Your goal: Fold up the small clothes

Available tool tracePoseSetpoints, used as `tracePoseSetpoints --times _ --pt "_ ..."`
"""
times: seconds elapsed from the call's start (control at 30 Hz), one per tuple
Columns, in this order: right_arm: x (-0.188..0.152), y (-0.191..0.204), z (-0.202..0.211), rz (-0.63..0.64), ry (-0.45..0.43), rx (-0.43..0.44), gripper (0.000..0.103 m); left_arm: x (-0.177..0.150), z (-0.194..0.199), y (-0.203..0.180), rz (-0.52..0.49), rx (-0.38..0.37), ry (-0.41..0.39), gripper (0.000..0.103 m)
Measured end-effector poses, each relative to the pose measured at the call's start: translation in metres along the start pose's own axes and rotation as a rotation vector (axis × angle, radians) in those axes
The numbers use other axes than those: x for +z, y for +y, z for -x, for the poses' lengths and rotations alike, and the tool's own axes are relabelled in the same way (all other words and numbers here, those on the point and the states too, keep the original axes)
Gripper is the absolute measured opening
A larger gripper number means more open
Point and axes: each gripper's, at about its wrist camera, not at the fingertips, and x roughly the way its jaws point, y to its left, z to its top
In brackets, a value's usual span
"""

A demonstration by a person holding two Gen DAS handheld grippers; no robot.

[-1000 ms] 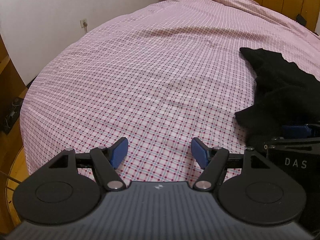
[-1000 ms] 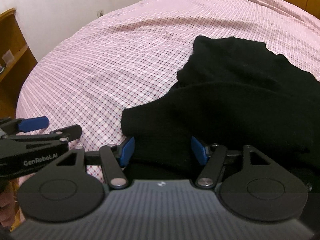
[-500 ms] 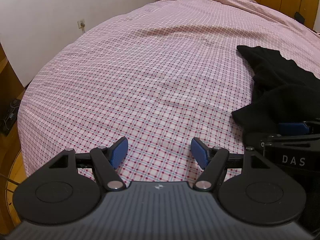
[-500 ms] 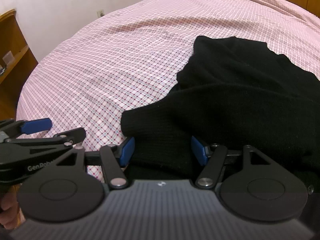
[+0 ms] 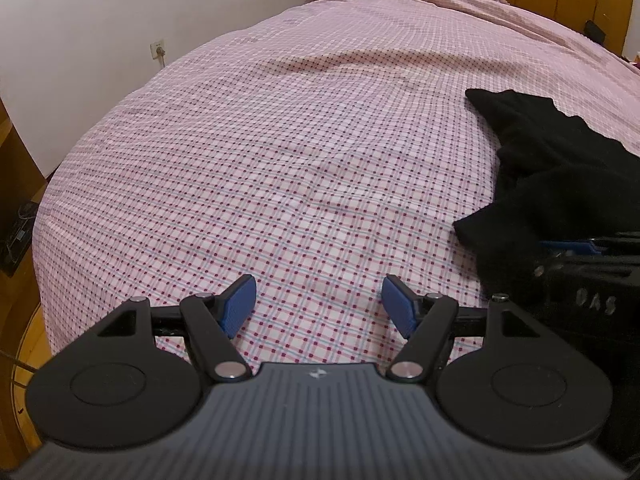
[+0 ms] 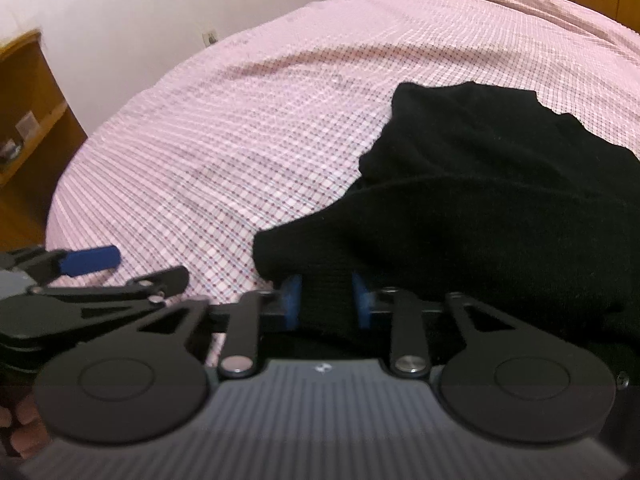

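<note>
**Pinch on the black hem, left tool idle**

Checked sheet (image 5: 280, 184) fills the left wrist view, pink with red dots, and the left gripper (image 5: 318, 306) hovers over it with its blue pads spread wide and nothing between them. The black garment (image 5: 560, 184) lies in a rumpled heap to that tool's right, well short of its reach; the right gripper's body shows at the frame edge beside the cloth.

In the right wrist view, the right gripper (image 6: 326, 300) has its pads drawn in on the near edge of the garment (image 6: 480, 200), with dark fabric filling the gap between them. The left gripper (image 6: 88, 260) sits apart to the left, over bare sheet.

Risk, as I judge it: the pinch looks to hold a bunched, thick edge, so a lift may drag several layers together or slip free, and with only one corner held the cloth would sag and twist.

Half a second ago the right pads stood wide around the hem; now they have closed on it. The left tool stays open and has barely shifted.
</note>
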Motion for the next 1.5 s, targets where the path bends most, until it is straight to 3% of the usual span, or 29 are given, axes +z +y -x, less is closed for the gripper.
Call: tracePoseSetpoints --times 0.1,0.37,0.63,0.9,1.07,1.27,1.5 --pt "0.002 -0.005 0.011 -0.016 -0.031 0.028 0.010 0.001 0.002 -0.001 -0.003 -0.004 -0.004 0.074" --pt "0.013 -0.038 0.067 -0.035 -0.177 0.026 0.006 0.011 0.012 -0.013 -0.028 -0.026 -0.038 0.074" --pt "0.020 -0.092 0.129 -0.101 -0.309 -0.068 0.006 0.022 0.022 -0.037 -0.066 -0.066 -0.073 0.074" --pt "0.008 -0.161 0.175 -0.197 -0.378 -0.252 0.006 0.044 0.025 -0.067 -0.115 -0.111 -0.129 0.074" --pt "-0.024 -0.208 0.180 -0.310 -0.355 -0.340 0.006 0.057 0.023 -0.096 -0.166 -0.147 -0.157 0.074" --pt "-0.067 -0.255 0.160 -0.416 -0.257 -0.420 0.006 0.069 0.015 -0.134 -0.231 -0.162 -0.176 0.074" --pt "-0.109 -0.281 0.156 -0.472 -0.136 -0.414 0.008 0.078 -0.015 -0.163 -0.273 -0.140 -0.146 0.074"
